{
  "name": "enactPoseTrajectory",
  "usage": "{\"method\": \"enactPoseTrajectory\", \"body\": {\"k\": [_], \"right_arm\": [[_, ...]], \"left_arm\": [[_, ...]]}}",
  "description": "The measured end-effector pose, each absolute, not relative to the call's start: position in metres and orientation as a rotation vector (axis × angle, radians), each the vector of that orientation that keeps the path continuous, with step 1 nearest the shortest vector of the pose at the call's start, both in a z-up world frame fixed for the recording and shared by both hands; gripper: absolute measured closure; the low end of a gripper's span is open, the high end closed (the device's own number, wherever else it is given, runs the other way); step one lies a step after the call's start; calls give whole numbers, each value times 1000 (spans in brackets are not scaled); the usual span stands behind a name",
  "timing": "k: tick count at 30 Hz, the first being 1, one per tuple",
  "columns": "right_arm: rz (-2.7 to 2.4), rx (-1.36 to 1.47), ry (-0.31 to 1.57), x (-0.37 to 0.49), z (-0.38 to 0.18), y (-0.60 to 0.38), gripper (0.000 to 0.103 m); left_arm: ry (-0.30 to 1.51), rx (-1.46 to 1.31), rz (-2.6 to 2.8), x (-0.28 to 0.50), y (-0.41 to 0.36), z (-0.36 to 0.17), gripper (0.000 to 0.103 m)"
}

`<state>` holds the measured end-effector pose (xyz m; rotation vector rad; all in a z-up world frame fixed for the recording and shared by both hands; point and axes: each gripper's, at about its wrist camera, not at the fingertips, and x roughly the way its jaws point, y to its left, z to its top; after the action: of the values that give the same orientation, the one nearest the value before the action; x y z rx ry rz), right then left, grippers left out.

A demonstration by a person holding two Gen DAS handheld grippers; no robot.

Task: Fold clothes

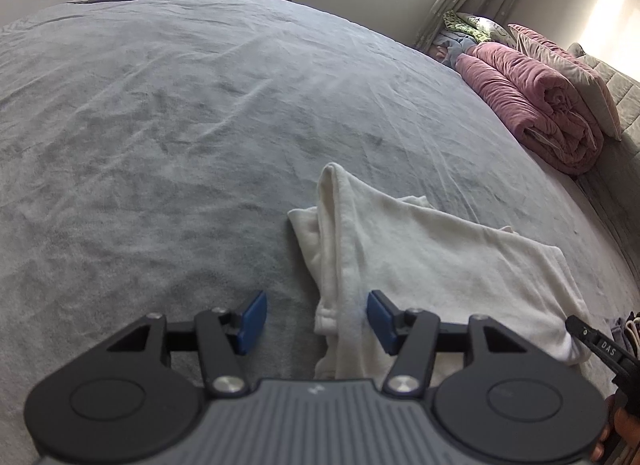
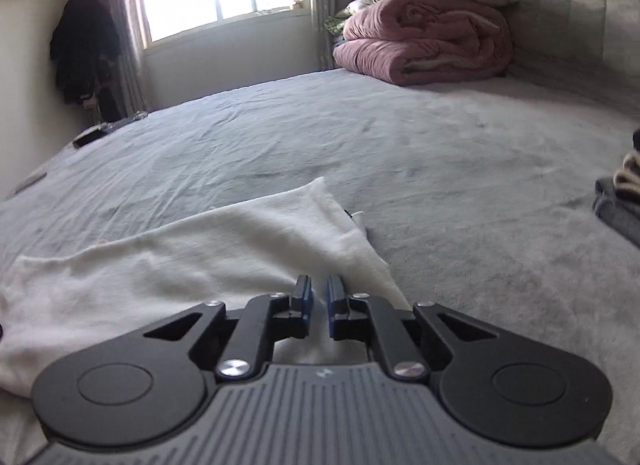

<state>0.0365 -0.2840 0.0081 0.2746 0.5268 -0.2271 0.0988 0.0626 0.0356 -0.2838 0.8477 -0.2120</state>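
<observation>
Left gripper (image 1: 316, 319) stood spread wide, nothing between pads, white garment (image 1: 420, 261) edge just inside right pad. Right gripper (image 2: 319, 297) was clenched on garment's near-right corner. Garment lay partly folded on grey bedspread (image 1: 180, 125).

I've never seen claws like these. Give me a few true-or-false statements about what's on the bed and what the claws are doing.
1. The left claw is open. True.
2. The right claw is wide open, off the cloth. False: its fingers are nearly together, pinching the white garment.
3. The garment lies on a grey bedsheet. True.
4. The pink quilt is spread flat over the bed. False: it is folded in a pile near the headboard.
</observation>
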Motion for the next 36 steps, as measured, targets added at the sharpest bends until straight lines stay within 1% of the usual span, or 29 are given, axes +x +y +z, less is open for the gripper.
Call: {"method": "enactPoseTrajectory", "body": {"k": [5,12,13,14,15,20,31,33,34,36], "right_arm": [[-279,239,517,36,12,-281,98],[-371,267,492,30,14,-291,97],[-399,268,489,29,14,-293,92],[-428,269,485,28,14,-294,74],[-438,264,479,28,14,-293,72],[-409,247,428,28,22,-275,72],[7,51,513,95,28,-173,72],[66,11,509,105,29,-155,78],[90,-12,515,110,28,-148,84],[125,-53,541,120,23,-138,88]], "left_arm": [[850,-288,-213,99,63,36,45],[854,-293,-213,99,64,36,45],[854,-292,-213,100,63,36,45],[855,-292,-212,100,63,36,45],[855,-292,-212,100,63,36,45],[853,-285,-209,100,62,35,44],[850,-275,-211,100,62,34,43],[850,-271,-213,100,61,35,43],[850,-268,-214,100,60,35,43],[850,-264,-216,100,59,34,42]]}}
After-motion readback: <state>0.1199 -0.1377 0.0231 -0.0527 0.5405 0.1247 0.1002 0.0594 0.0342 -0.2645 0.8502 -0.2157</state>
